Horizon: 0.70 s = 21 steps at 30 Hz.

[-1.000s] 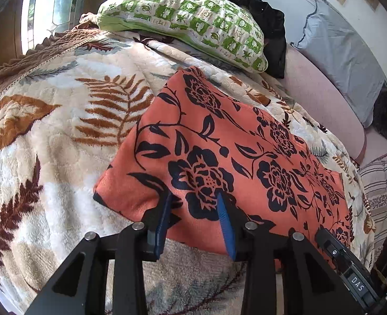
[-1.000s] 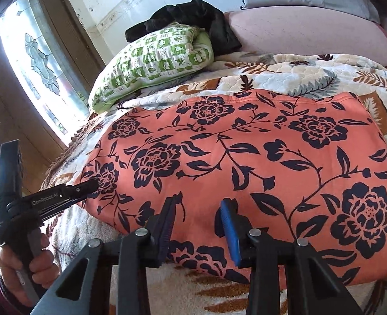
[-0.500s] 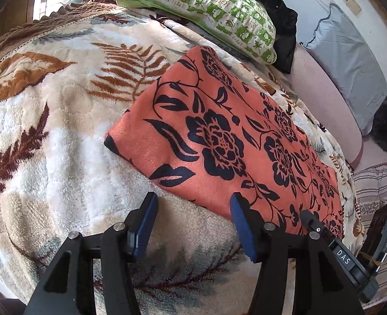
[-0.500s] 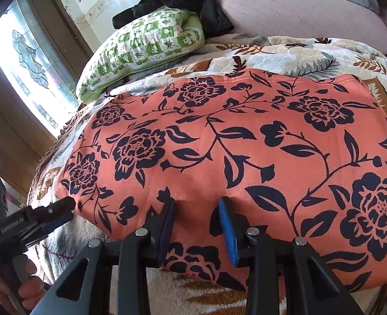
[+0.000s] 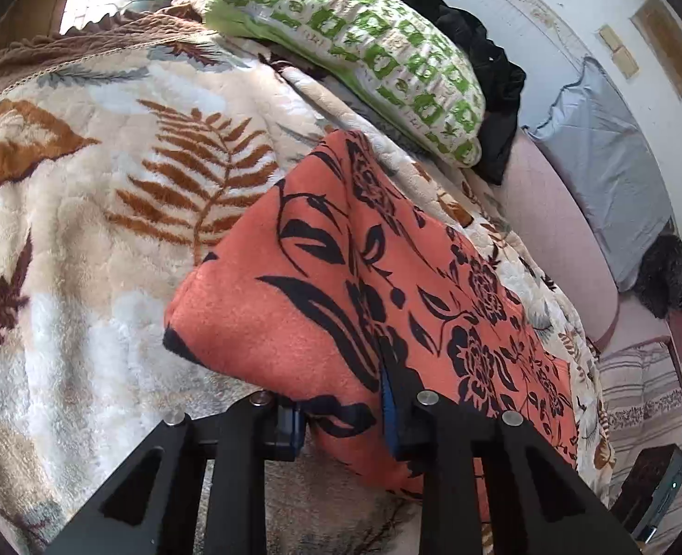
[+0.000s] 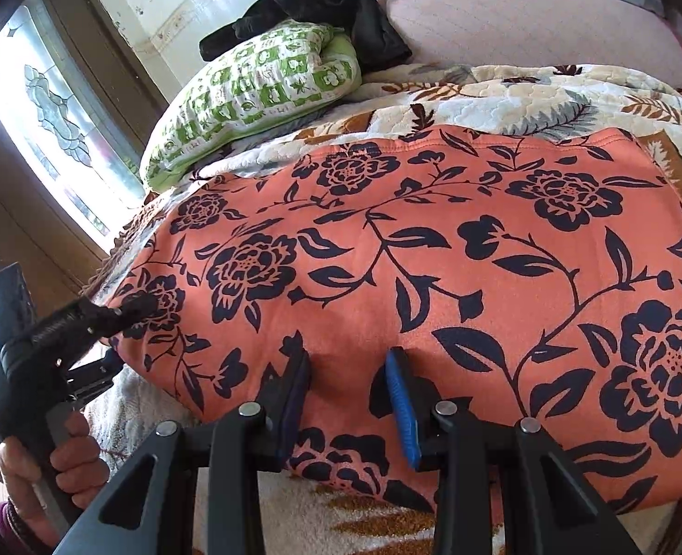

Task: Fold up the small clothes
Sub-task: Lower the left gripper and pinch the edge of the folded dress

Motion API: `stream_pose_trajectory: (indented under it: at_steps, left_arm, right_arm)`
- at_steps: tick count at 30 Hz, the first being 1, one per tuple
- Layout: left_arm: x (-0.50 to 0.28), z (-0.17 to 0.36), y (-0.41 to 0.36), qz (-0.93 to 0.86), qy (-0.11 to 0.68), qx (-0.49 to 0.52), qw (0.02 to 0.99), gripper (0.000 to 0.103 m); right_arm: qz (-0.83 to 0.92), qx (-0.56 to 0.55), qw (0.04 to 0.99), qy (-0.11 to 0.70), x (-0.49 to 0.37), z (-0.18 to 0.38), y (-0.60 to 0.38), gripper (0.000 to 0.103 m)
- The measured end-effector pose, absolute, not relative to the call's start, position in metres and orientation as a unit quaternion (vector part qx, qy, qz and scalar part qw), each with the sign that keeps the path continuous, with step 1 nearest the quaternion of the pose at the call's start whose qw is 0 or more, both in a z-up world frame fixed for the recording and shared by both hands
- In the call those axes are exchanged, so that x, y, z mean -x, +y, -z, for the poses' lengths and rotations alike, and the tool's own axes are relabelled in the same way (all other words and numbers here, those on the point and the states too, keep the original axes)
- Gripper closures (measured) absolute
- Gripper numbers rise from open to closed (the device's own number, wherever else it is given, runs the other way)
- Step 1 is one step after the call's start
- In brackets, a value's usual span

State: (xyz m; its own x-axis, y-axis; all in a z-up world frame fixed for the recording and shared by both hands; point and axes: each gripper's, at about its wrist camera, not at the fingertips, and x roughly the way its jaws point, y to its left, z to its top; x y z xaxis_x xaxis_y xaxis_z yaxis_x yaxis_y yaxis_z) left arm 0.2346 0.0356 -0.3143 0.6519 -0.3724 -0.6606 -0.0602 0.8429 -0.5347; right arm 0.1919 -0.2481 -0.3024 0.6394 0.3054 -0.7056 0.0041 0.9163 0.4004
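Two grippers meet the same cloth: your left gripper (image 5: 341, 409) sits at the near left corner of the orange floral garment (image 5: 387, 305), and your right gripper (image 6: 348, 397) sits at the middle of its near edge. On the left, the fabric edge passes between the two blue-padded fingers (image 5: 387, 397); one pad is above the cloth and the other below it, with the corner bunched and raised off the leaf-print blanket (image 5: 86, 212), so the gripper appears clamped on the garment. From the right wrist view, your left hand (image 6: 40, 467) grips the handle of that tool at the garment's left corner. On the right, the fingers (image 6: 399, 407) are spread apart, resting on the orange cloth with a strip of fabric showing between them, pinching nothing. The garment (image 6: 433, 277) lies spread flat across the blanket, its far edge toward the pink headboard (image 6: 526, 23). A green-and-white checked pillow (image 5: 350, 51) lies beyond the garment's far left corner, with a black garment (image 5: 484, 69) heaped behind it and a grey pillow (image 5: 604, 157) propped against the wall.
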Motion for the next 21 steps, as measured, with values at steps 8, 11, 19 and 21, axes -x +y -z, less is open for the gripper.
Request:
stream_pose_trajectory:
  at_steps: [8,11,19,21]
  left_arm:
    - [-0.242,0.325,0.025,0.104,0.399,0.229,0.882,0.042]
    - [-0.244,0.323,0.017,0.104,0.396,0.198,0.891,0.051]
    - [-0.247,0.317,0.013,0.114,0.388,0.181,0.896,0.083]
    - [-0.249,0.319,0.013,0.108,0.392,0.185,0.895,0.08]
  right_arm:
    - [-0.082,-0.163,0.911,0.371,-0.194,0.289,-0.239,0.071]
    - [-0.095,-0.158,0.901,0.392,-0.203,0.298,-0.232,0.071]
    - [-0.107,-0.175,0.912,0.356,-0.193,0.281,-0.236,0.072]
    - [-0.122,-0.158,0.914,0.355,-0.194,0.278,-0.231,0.072]
